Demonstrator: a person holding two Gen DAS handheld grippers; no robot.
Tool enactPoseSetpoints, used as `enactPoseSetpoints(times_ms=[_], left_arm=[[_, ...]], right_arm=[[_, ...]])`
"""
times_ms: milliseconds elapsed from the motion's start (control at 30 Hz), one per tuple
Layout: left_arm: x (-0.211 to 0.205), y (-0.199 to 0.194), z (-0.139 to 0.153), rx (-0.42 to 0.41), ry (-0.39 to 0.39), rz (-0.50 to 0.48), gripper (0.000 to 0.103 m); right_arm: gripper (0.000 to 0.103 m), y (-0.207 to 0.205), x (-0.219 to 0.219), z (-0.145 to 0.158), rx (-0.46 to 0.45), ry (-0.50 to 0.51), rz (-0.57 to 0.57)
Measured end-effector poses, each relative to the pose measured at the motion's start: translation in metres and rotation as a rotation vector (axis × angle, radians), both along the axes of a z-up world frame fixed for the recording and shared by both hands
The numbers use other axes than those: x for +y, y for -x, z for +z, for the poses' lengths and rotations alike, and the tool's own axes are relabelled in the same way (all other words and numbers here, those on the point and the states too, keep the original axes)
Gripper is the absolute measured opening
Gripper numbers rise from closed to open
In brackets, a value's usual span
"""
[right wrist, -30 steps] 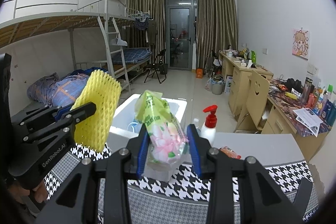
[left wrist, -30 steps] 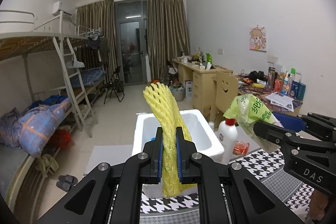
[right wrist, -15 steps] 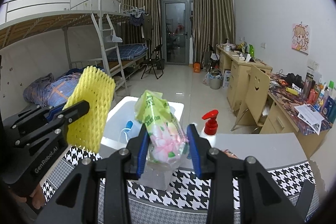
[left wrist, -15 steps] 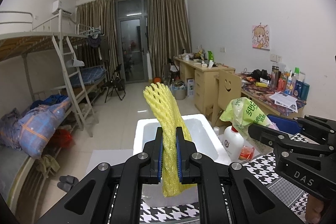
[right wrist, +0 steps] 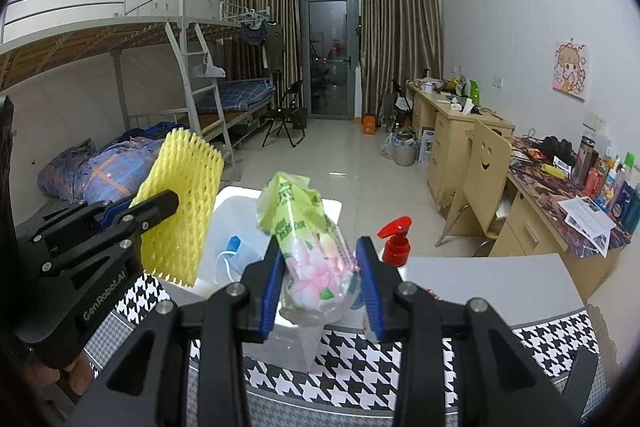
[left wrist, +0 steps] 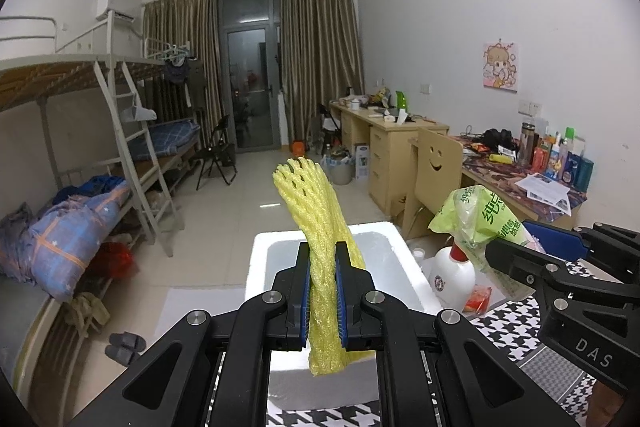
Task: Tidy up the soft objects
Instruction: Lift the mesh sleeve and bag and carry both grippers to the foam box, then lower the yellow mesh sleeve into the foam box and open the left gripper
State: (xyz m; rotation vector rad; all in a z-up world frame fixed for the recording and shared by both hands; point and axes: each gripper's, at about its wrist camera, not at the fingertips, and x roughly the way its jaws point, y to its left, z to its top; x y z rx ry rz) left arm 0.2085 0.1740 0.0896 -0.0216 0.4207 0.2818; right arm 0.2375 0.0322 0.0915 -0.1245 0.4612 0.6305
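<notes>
Bunk bed [left wrist: 100, 115]: we see it along the left wall, a blue checked bundle of bedding [left wrist: 68, 227] on its lower bunk and slippers [left wrist: 124, 345] on the floor beside it.
Left gripper [left wrist: 323, 291]: we find its tongs pressed together on the yellow foam net [left wrist: 316, 227], which is squeezed thin between the blue pads and sticks up above them, its lower end hanging below.
Yellow foam net, other view: in the right wrist view we see its flat face [right wrist: 180, 211] at the left, pinched by the left gripper [right wrist: 160, 203], with part of a hand [right wrist: 60, 373] under the black handle.
White foam box [left wrist: 400, 267]: we see it open-topped on the near edge of the houndstooth cloth [left wrist: 520, 323], just behind the held net; in the right wrist view a blue-and-white item [right wrist: 232, 251] lies inside it, too small for us to tell what it is.
Right gripper [right wrist: 320, 287]: its tongs pinch the green tissue pack [right wrist: 308, 251], part-spread around its bulk, the crinkled green top standing above the pads.
Green tissue pack, left wrist view: we see it [left wrist: 480, 219] to the right of the box, held off the table.
Pump bottle [right wrist: 396, 239]: white body, red pump, standing beside the box, on its right.
Desks [left wrist: 400, 143]: along the right wall, with a smiley-face chair [left wrist: 434, 167] and crowded bottles.
</notes>
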Motion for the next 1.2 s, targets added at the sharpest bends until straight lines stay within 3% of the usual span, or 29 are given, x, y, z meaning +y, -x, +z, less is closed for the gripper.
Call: enactPoseSetpoints(times_ms=[1067, 1100, 1167, 1200], left_arm=[[0.025, -0.068, -0.034, 0.105, 0.037, -0.016, 0.013], [0.026, -0.072, -0.039, 0.119, 0.034, -0.015, 0.014], [0.028, -0.076, -0.045, 0.143, 0.033, -0.009, 0.030], [0.031, -0.079, -0.048, 0.158, 0.044, -0.002, 0.050]], right_arm=[[0.041, -0.031, 0.007, -0.010, 0.044, 0.020, -0.031], [0.041, -0.032, 0.007, -0.010, 0.045, 0.021, -0.031], [0.041, -0.033, 0.007, -0.011, 0.046, 0.023, -0.031], [0.041, -0.033, 0.008, -0.011, 0.046, 0.025, -0.031]])
